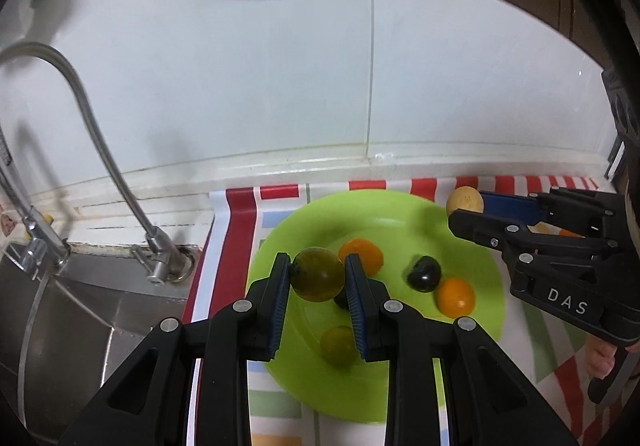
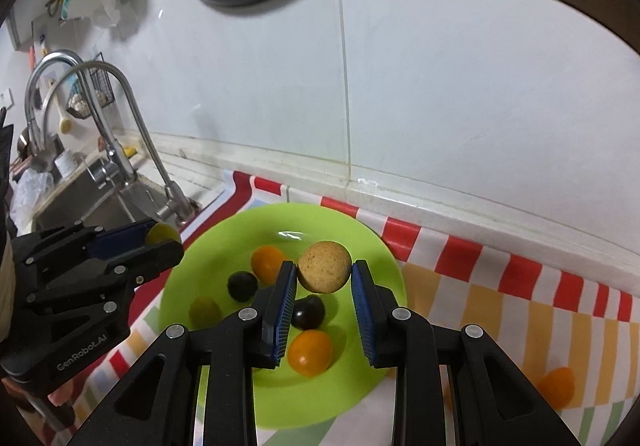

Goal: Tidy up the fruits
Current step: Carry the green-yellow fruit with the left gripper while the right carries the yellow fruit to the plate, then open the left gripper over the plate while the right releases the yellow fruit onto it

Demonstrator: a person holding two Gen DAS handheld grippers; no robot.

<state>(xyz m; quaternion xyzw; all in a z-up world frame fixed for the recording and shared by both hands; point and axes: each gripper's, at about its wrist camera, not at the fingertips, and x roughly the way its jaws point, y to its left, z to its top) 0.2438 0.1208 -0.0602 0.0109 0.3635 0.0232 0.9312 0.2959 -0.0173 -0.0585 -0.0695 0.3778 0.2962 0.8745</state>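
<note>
The left gripper (image 1: 317, 278) is clamped on an olive-green fruit (image 1: 317, 275), its blue pads pressing the fruit's two sides across its widest part, and it carries the fruit above the near half of the green plate (image 1: 400, 214). The right gripper (image 2: 324, 274) is closed the same way on a tan, speckled round fruit (image 2: 324, 266), held over the middle of the plate. Both fruits look small, light and smooth-skinned, so I judge them easy to lift but apt to roll or squirt out of flat pads; the green one is probably soft enough to bruise, so a gentle squeeze across the middle suits it best. Both grippers point steeply downward toward the plate, side by side, each held in a hand. Below them on the plate lie two orange fruits (image 2: 310, 352), two dark ones (image 2: 242, 286) and a yellow-green one (image 2: 204, 311). One more orange fruit (image 2: 557, 386) sits off the plate on the striped cloth (image 2: 500, 306), toward its right edge. Beyond the cloth's far edge rises the white tiled wall (image 2: 440, 86), with the sink (image 1: 80, 310) and tap (image 1: 92, 134) to the left.
</note>
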